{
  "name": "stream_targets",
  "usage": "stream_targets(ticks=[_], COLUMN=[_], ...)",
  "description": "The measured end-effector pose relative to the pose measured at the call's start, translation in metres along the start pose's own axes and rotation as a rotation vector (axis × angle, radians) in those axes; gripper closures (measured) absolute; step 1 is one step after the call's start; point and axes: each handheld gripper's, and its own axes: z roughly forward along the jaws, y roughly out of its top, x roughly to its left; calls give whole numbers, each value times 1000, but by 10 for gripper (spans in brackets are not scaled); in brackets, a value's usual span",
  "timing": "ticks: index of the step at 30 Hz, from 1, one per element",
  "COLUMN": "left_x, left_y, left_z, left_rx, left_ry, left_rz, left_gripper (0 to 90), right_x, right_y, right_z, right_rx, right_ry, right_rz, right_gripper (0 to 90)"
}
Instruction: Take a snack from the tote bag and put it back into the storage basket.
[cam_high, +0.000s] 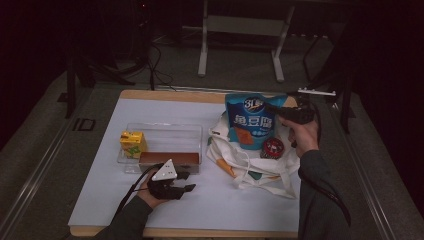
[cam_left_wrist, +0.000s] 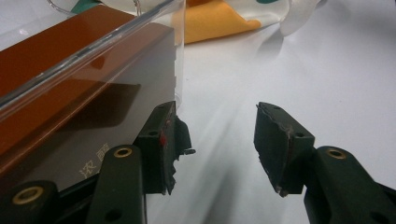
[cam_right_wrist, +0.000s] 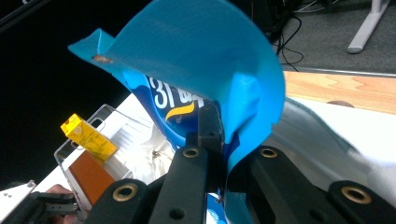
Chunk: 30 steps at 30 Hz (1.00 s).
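A blue snack bag (cam_high: 250, 120) stands upright above a white tote bag (cam_high: 250, 170) at the table's right. My right gripper (cam_high: 280, 111) is shut on the bag's upper right edge. In the right gripper view the jaws (cam_right_wrist: 224, 140) pinch the bag's curled blue foil (cam_right_wrist: 205, 60). My left gripper (cam_high: 187, 182) rests low on the table at the front, open, with nothing between its fingers (cam_left_wrist: 217, 140). It sits just in front of a clear plastic container (cam_high: 165, 131) that holds a long brown box (cam_high: 168, 159) and a yellow carton (cam_high: 132, 143). One left finger (cam_left_wrist: 159, 144) is close beside the container's corner (cam_left_wrist: 180, 56).
A round red-lidded item (cam_high: 272, 147) lies on the tote bag. White paper covers the wooden table (cam_high: 150, 95). Part of the tote's orange print (cam_left_wrist: 215, 23) lies beyond the left gripper. Table legs and cables stand on the floor behind.
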Motion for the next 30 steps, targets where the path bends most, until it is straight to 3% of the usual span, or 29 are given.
stream_targets(ticks=[17,30], left_x=[-1,-1], left_y=[0,0], left_z=[1,1], left_rx=[4,6], left_ry=[9,16], left_rz=[-3,2], left_gripper=[489,509], right_x=[12,30], right_y=[9,24], right_z=[-9,-20], right_rx=[-33,-39], right_ry=[2,9], right_rz=[12,-14], right_gripper=[885,885])
